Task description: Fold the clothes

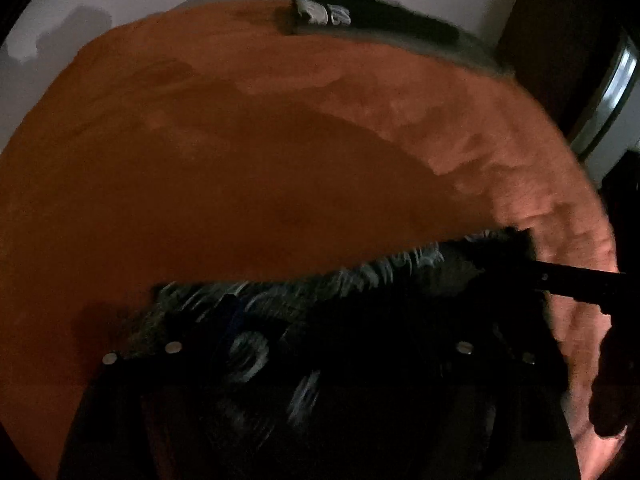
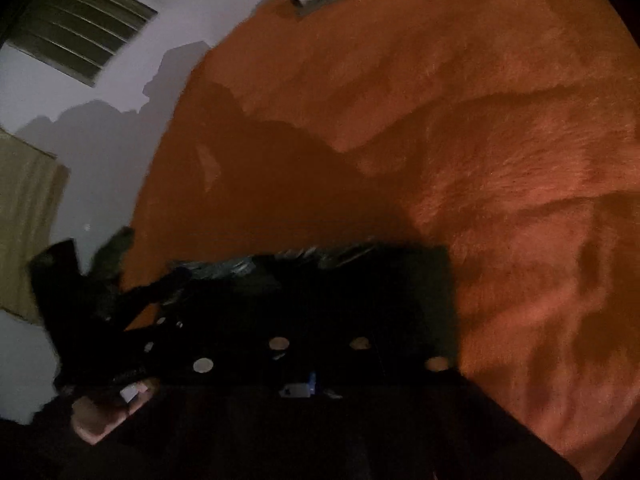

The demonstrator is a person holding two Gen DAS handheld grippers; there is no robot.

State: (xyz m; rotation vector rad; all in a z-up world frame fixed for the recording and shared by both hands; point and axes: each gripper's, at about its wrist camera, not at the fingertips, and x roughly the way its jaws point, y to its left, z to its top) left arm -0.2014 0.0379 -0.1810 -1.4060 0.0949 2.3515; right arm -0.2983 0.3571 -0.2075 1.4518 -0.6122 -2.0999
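Garment point(image 1: 360, 276) lengthwise across orange blanket point(image 1: 240, 160)

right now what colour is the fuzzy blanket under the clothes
Orange-rust fuzzy blanket; the right wrist view shows it best.

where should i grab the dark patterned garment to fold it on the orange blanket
Grip the dark patterned garment at its far edge, near a corner, coming in low from the near side where both grippers are. That edge lies fairly straight across the orange blanket, so a hold at each end would keep the fold even. The pictures are too dark and blurred to tell whether either gripper already has hold of it.
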